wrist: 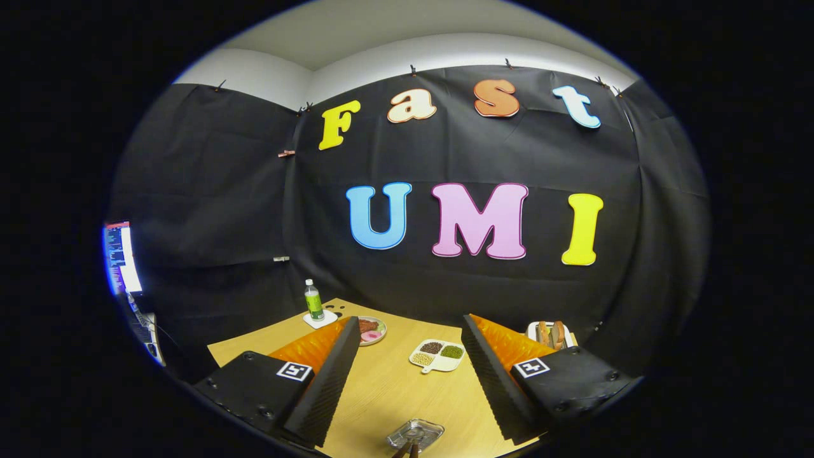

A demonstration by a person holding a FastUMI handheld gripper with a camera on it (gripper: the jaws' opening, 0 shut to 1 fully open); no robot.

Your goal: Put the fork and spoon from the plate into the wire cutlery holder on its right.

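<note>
Fork and spoon aren't clearly visible to me; I judge them stiff, slippery, best pinched mid-handle. My tongs (407, 375) hang spread above the bench (388, 388).

A: Walls?
B: Black cloth (210, 191) hangs on the far and side walls, clipped along its top edge. Above it, pale wall (267, 76) and a white ceiling (381, 25).

A: Furniture?
B: A light wooden table (388, 381) runs forward under the fingers and on to the cloth. Its far corner lies beyond the left finger.

A: Light?
B: Dim and even. A lit screen (121, 254) glows far off to the left, well beyond the table's edge.
</note>
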